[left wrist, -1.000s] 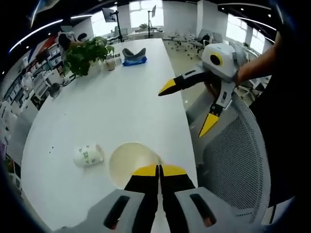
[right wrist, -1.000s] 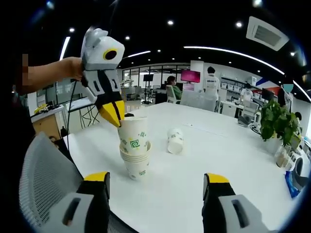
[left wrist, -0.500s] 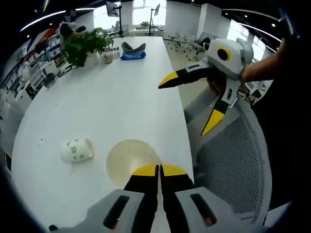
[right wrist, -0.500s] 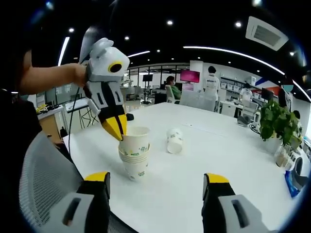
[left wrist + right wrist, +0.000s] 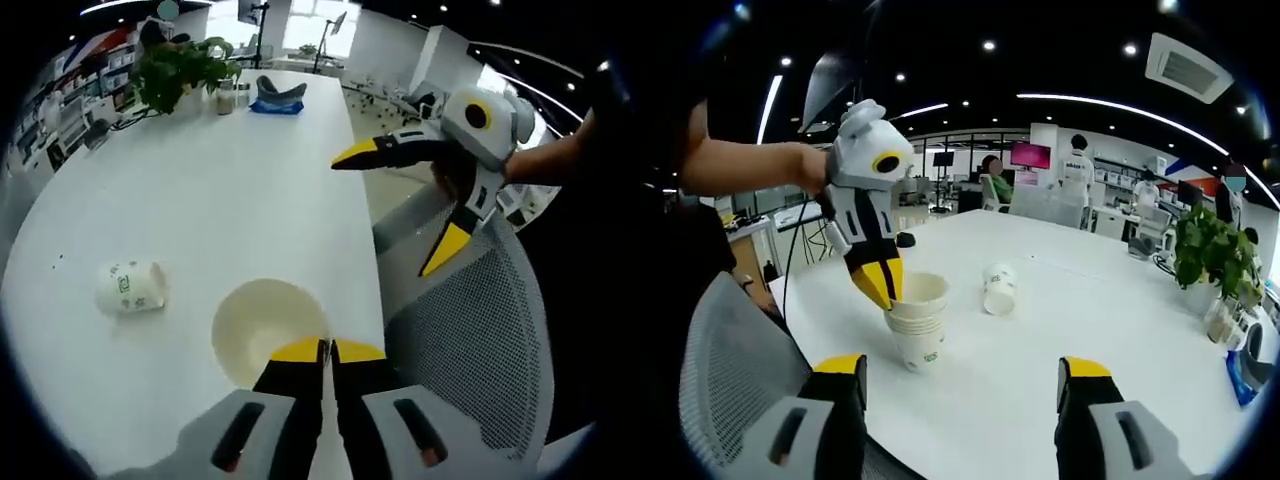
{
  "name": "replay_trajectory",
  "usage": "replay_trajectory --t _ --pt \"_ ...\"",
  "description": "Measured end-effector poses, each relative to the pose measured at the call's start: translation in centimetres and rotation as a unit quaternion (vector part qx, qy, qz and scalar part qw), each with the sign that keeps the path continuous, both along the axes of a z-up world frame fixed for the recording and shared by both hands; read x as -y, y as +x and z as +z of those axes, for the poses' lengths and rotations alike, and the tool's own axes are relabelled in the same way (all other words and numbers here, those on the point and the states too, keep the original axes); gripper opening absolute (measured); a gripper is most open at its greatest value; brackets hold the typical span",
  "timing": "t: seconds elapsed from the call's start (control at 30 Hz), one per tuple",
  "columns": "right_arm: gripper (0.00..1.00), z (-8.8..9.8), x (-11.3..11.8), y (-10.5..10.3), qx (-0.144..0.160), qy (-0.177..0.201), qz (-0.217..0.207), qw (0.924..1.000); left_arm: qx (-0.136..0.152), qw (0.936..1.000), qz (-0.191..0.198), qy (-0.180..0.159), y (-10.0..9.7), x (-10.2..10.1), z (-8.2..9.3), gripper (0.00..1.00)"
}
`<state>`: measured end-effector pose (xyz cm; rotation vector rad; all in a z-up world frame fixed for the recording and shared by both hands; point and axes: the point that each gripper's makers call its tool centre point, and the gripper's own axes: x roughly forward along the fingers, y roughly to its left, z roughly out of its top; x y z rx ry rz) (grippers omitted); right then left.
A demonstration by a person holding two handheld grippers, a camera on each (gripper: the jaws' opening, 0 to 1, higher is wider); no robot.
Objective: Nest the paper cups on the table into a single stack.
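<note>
Two tools appear. The left tool (image 5: 880, 285) has its yellow tips pressed together on the near rim of the top paper cup (image 5: 921, 292), the uppermost of a nested cup stack (image 5: 919, 338) standing upright on the white tabletop (image 5: 1120, 340). In the left gripper view, that tool (image 5: 327, 350) meets the rim of the cup's round mouth (image 5: 262, 325). The right tool (image 5: 960, 370) is spread wide and holds nothing; it hangs well apart from the stack, over a mesh chair (image 5: 480, 340). A lone paper cup (image 5: 999, 289) lies on its side beyond the stack. A potted plant (image 5: 1208, 258) stands farther off.
</note>
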<state>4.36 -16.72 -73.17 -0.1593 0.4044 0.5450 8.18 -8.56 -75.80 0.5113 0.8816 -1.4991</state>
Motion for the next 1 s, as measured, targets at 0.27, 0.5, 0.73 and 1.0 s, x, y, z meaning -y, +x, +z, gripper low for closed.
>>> replay_trajectory --t 0.27,0.5,0.73,1.0 --pt "0.78 -0.1 0.1 0.1 -0.001 0.000 -0.001 1.0000 -0.012 0.9999 -0.001 0.001 -0.1 0.1 -0.4 0.00" --pt "0.78 -0.2 0.1 0.0 -0.001 0.001 0.001 1.0000 -0.012 0.9999 0.006 -0.003 -0.2 0.2 -0.5 0.00" --pt "0.78 -0.3 0.1 0.0 -0.003 0.003 0.004 1.0000 -0.003 0.9996 0.007 -0.027 -0.6 0.4 0.3 0.04" --pt "0.78 -0.1 -0.2 -0.3 -0.012 0.008 0.009 0.9998 0.021 0.9970 0.018 -0.072 -0.6 -0.7 2.5 0.19"
